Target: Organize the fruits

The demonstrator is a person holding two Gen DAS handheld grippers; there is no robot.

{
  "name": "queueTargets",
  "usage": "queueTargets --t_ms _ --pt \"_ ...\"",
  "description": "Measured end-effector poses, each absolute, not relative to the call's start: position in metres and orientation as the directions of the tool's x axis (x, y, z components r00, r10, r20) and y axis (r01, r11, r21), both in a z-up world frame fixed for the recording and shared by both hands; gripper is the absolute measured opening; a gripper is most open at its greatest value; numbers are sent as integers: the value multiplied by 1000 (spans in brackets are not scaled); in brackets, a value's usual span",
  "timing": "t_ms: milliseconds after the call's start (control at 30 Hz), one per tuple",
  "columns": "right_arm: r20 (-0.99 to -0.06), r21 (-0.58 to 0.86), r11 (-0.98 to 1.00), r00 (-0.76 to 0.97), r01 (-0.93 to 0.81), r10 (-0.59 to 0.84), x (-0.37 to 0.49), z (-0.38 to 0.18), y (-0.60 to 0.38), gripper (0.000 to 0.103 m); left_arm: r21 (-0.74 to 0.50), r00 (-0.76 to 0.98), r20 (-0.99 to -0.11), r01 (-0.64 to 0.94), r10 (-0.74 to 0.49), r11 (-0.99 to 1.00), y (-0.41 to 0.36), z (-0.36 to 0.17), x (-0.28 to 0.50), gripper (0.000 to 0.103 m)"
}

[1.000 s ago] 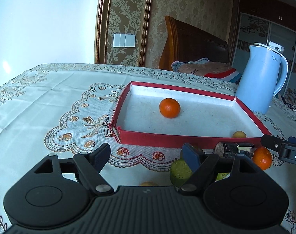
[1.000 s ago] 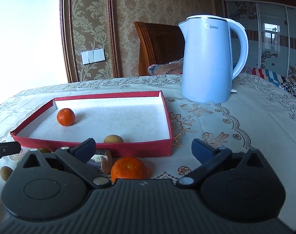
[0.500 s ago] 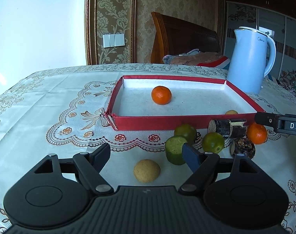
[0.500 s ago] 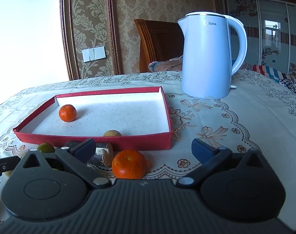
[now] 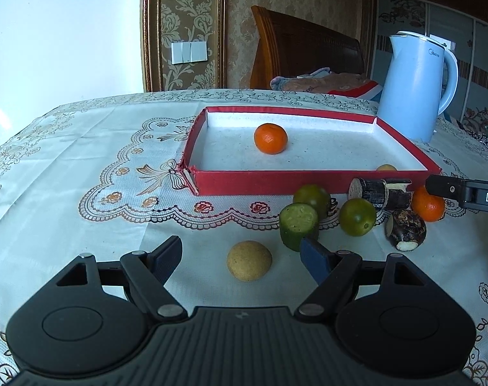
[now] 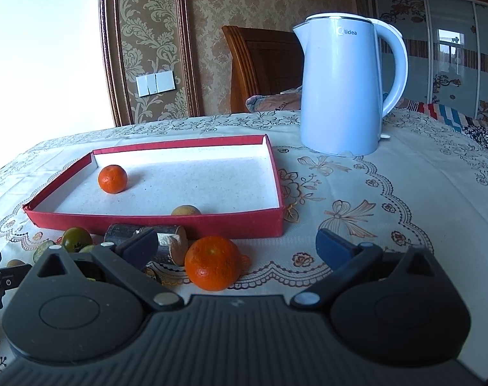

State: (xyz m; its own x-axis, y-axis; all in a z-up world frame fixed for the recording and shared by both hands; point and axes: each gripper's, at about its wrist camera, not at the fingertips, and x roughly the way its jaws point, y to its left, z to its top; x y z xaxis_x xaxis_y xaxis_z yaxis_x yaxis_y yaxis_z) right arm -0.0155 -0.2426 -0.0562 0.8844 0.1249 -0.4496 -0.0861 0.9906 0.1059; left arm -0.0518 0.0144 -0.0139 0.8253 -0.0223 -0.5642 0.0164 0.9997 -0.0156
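Both tools are spread wide, holding nothing: left tool [image 5: 240, 254] with a tan fruit [image 5: 249, 260] between its fingers, right tool [image 6: 237, 246] near an orange [image 6: 212, 262]. Tray [image 5: 269, 184] holds another orange [image 5: 270, 138] and what looks like a longan [image 6: 185, 210]

The tray [image 5: 253, 185] has red outer walls and a white speckled interior. Inside it lie an orange tangerine [image 5: 270, 138] and a tan round fruit [image 6: 185, 210]. The tablecloth [image 5: 83, 148] is cream with gold lace borders and red rose motifs. The kettle [image 6: 342, 90] is pale blue. On the cloth: two dark green citrus fruits [image 5: 357, 217], a green cut cylinder [image 5: 298, 225], a second orange tangerine [image 6: 212, 263]. The gripper fingertips [image 5: 314, 259] carry blue pads on black bodies.
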Motion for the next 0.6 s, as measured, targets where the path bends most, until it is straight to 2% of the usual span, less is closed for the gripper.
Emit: queueTargets --t_ms 233,600 --pt "-456 104 991 881 -87 125 -15 -56 -242 103 -9 788 -616 12 -15 1000 14 -19 -43 81" --pt "-473 104 991 872 -82 122 -11 -57 -242 103 23 785 -620 23 -3 999 8 -21 -41 81"
